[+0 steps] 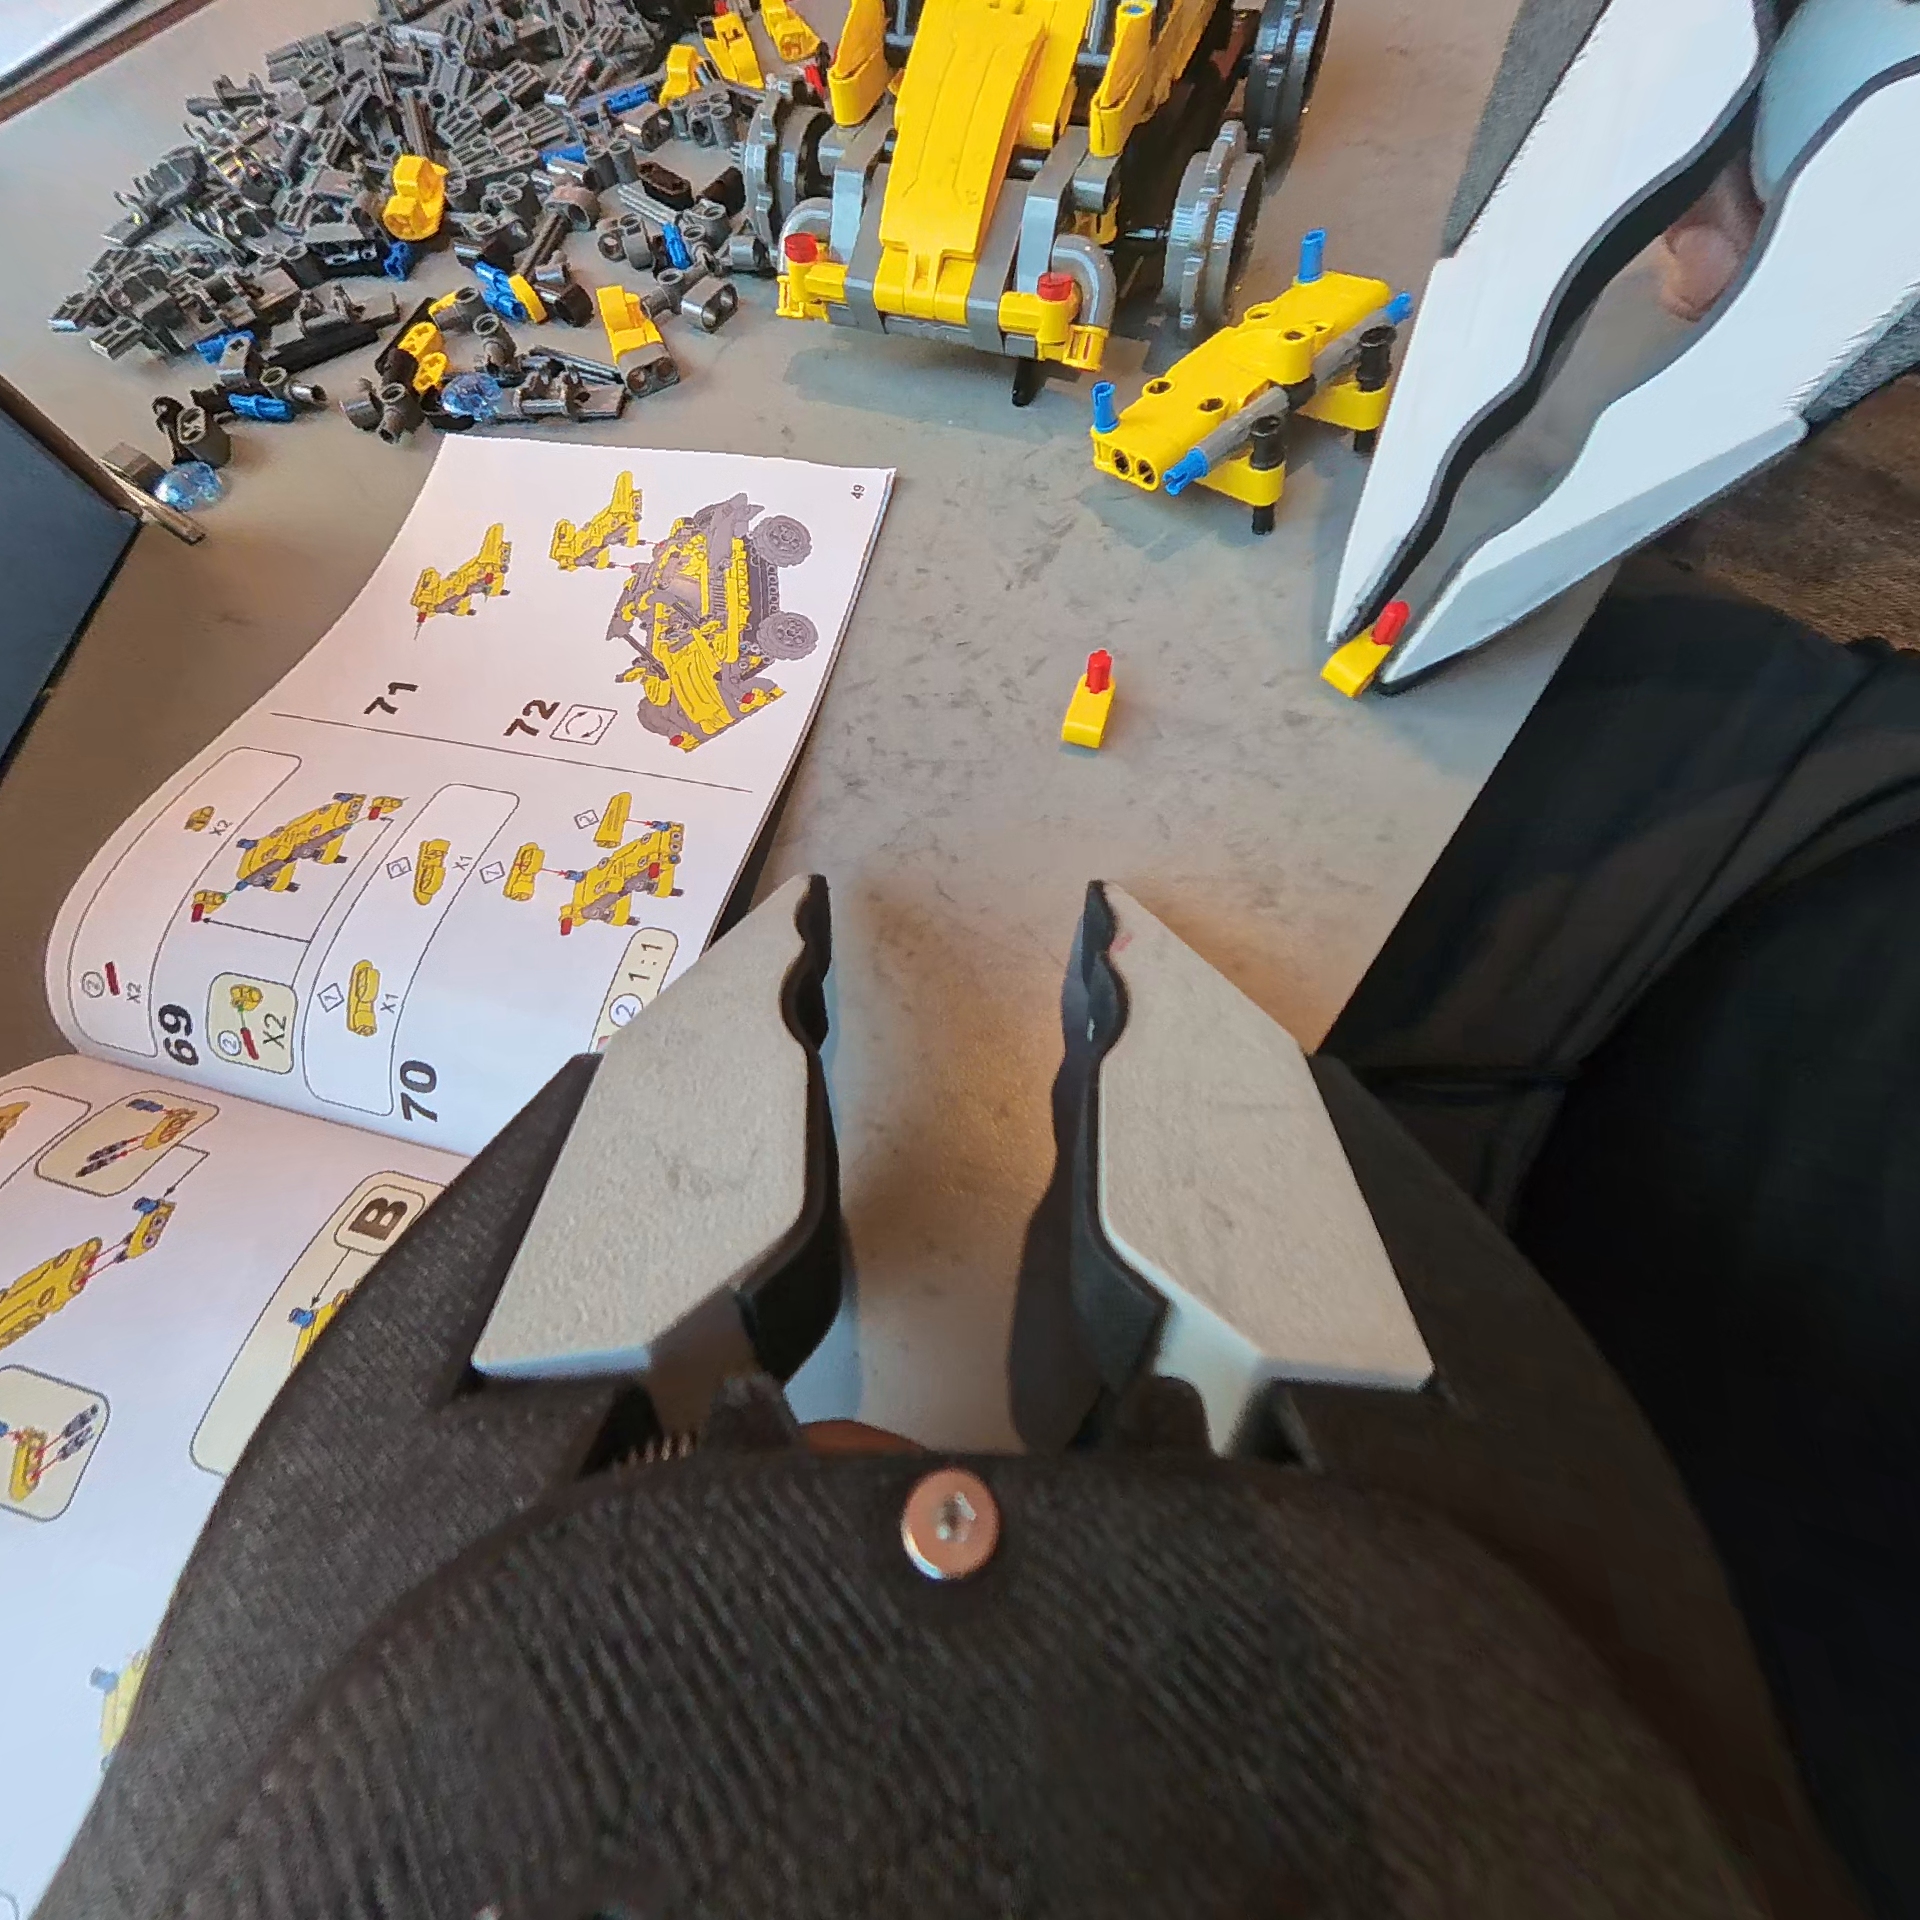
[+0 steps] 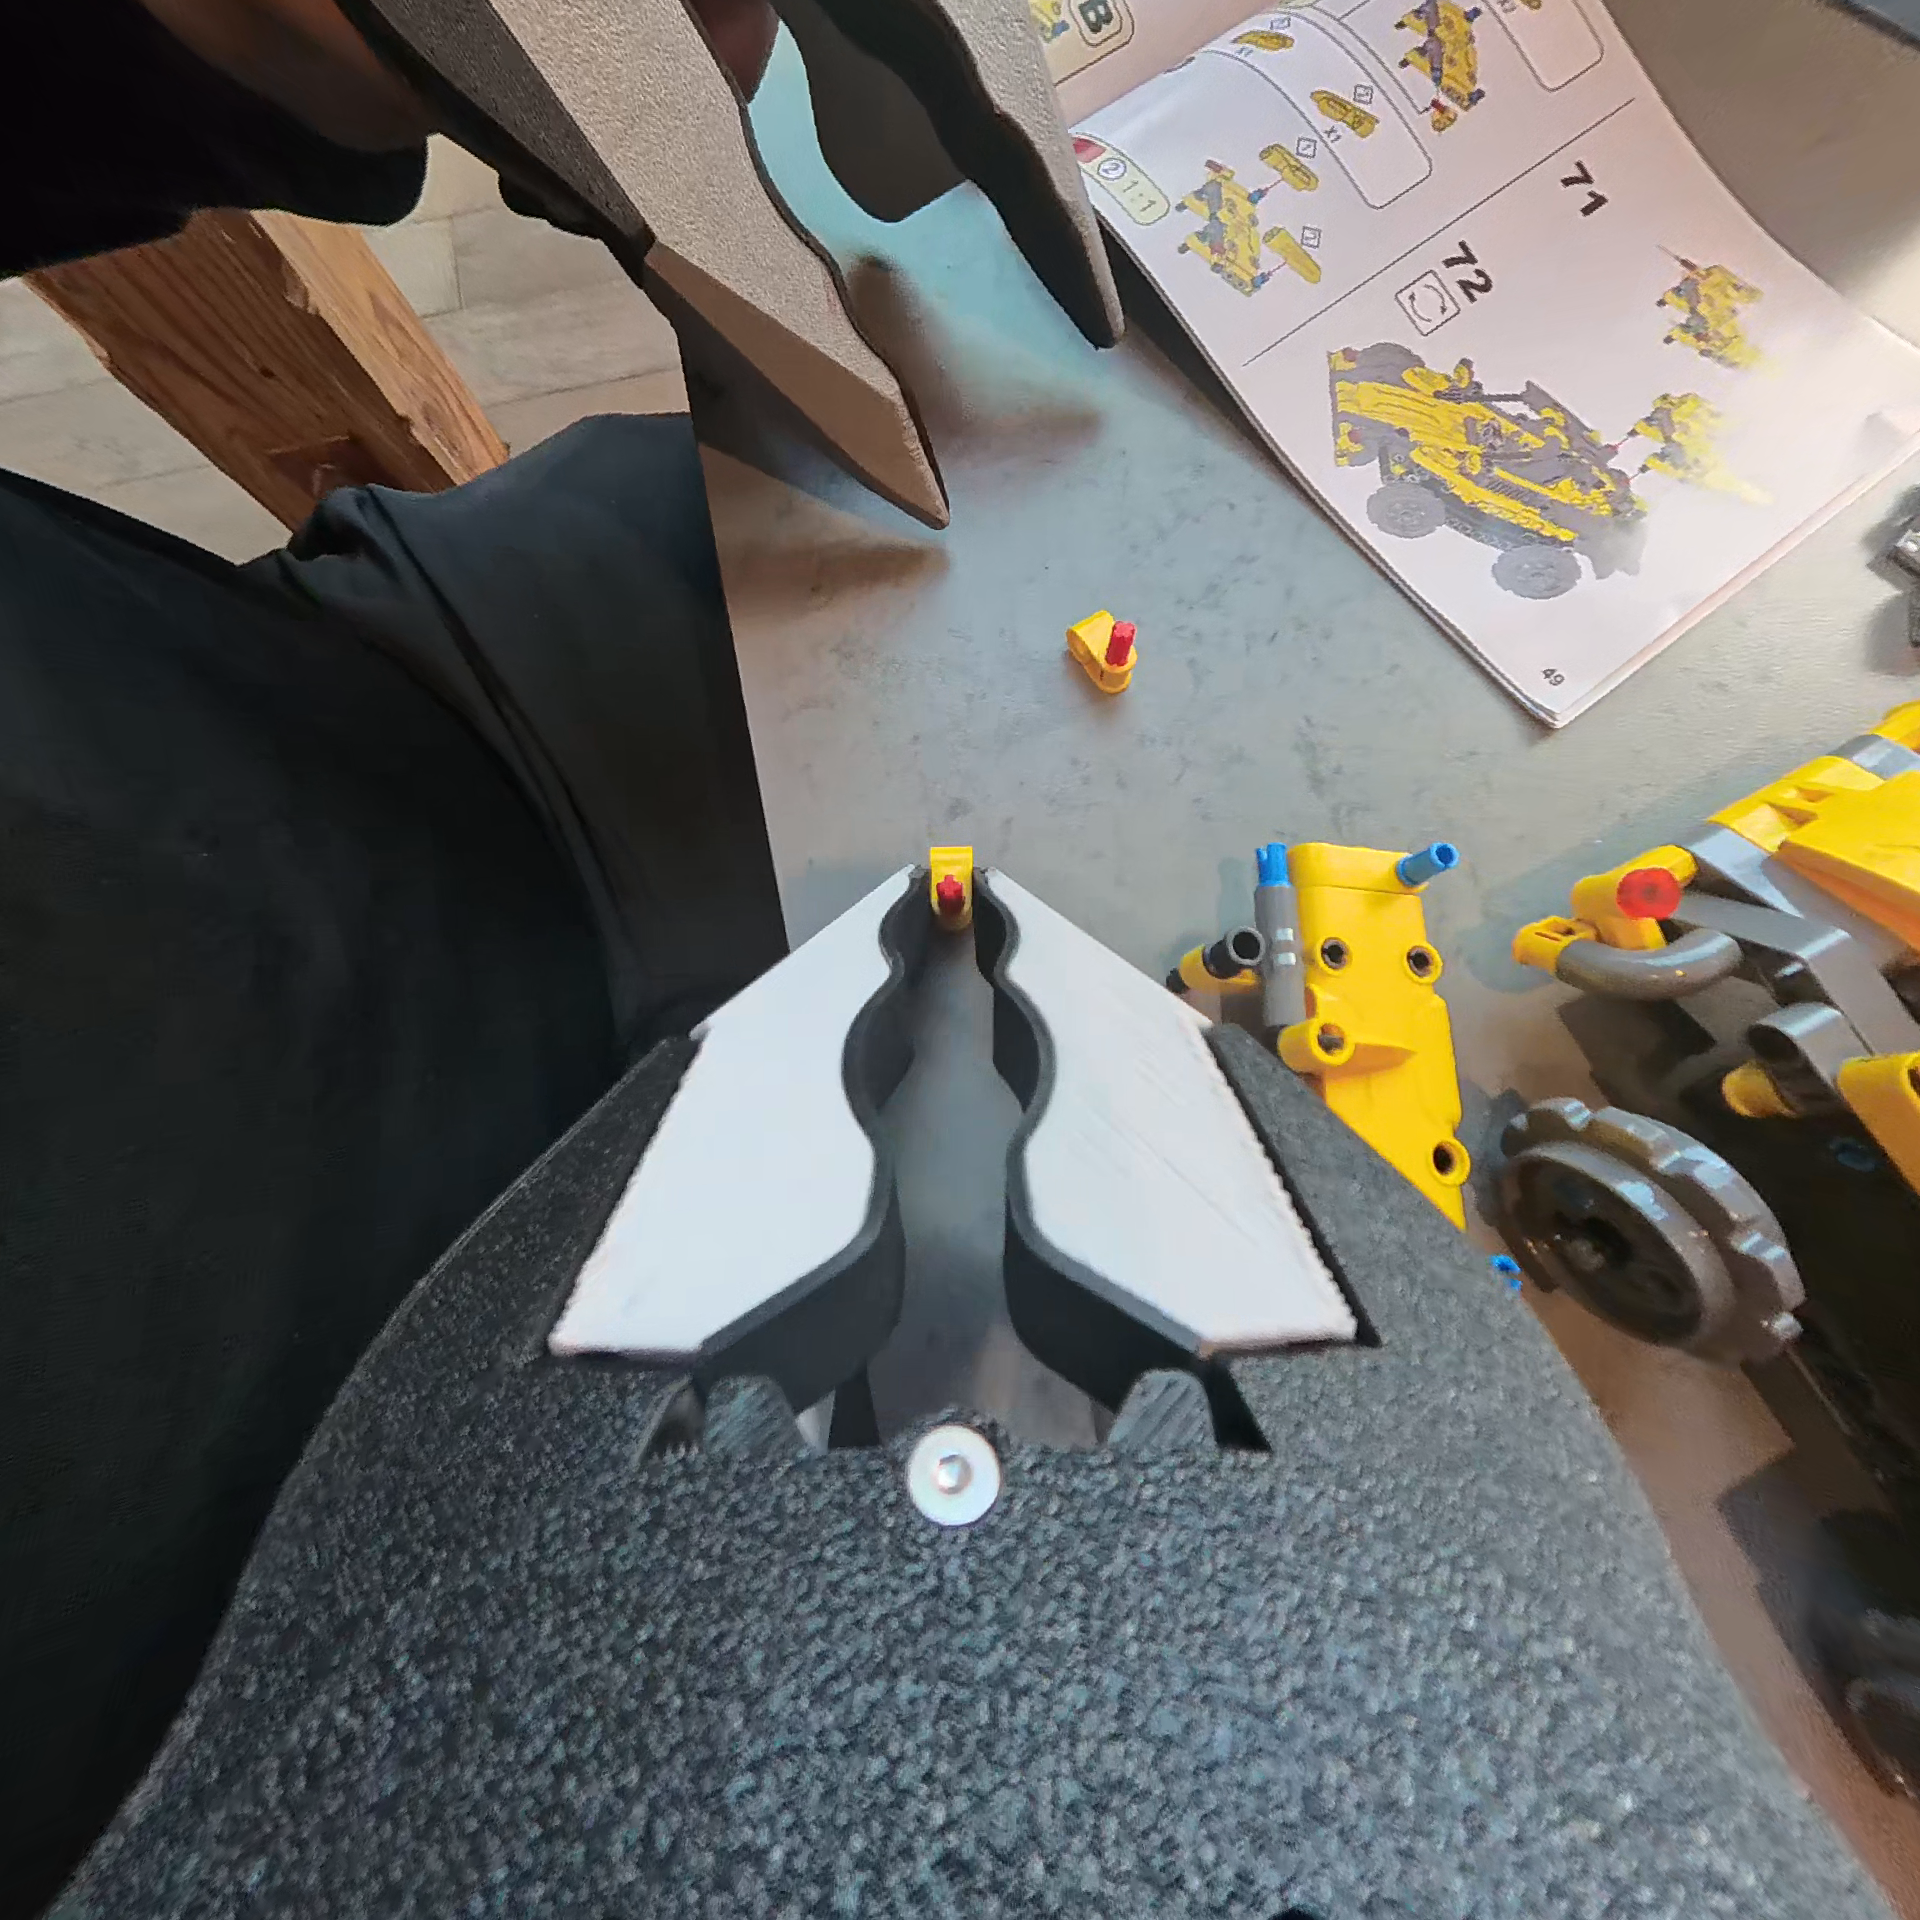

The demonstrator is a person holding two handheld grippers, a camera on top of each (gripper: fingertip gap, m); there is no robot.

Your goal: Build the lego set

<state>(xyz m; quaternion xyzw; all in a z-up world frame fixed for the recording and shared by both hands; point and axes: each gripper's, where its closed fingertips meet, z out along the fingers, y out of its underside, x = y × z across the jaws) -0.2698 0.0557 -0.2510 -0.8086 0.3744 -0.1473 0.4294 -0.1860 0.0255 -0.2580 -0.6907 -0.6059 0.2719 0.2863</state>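
Pinching a yellow piece (image 2: 950, 883) by its tip, right tool (image 2: 952, 902) clenched near the bench's (image 1: 987, 582) front edge — red pin kept exposed. Left tool (image 1: 951, 935) released, empty — twin piece (image 1: 1089, 702) lies between them.

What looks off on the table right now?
One small yellow piece with a red pin lies alone on bare table, apart from the loose parts pile. Its twin is pinched in the right gripper. Nothing looks damaged.

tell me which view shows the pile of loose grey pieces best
The left wrist view: the pile of loose grey pieces spreads across its top left. The right wrist view catches only a dark scrap at its right edge.
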